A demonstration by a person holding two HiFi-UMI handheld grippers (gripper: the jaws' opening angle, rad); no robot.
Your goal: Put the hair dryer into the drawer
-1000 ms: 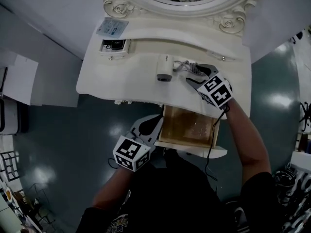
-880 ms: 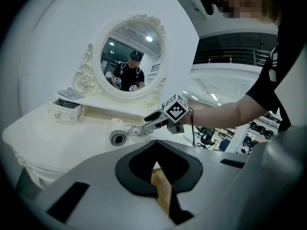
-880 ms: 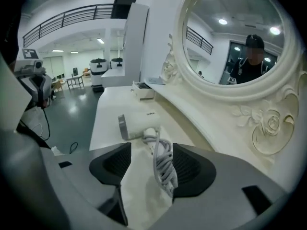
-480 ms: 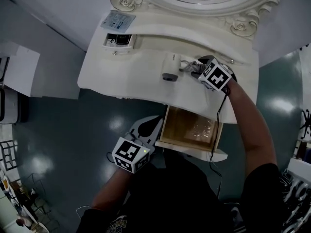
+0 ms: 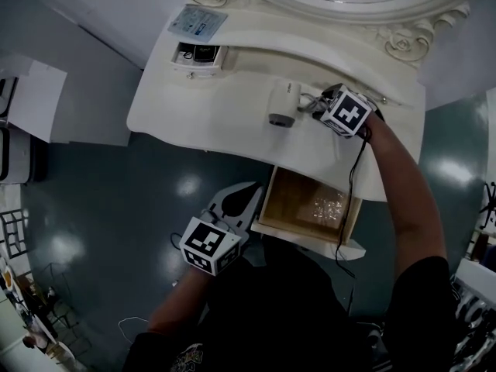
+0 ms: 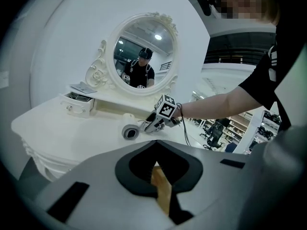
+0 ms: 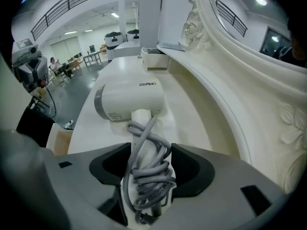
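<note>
Hair dryer (image 7: 129,102): on bench (image 5: 209,115), cord-wrapped handle pinched by right tool (image 7: 146,169) | step: we judge grasp made, lift pending | left tool (image 6: 156,176): pressed together, empty, beside open drawer (image 5: 306,208) | next: we lift, draw it back, lower into the drawer.

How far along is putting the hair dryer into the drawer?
Done: the drawer stands open. In hand: the right gripper grips the hair dryer by its cord-wrapped handle, on the vanity top. Remaining: lift it and lower it into the drawer.
</note>
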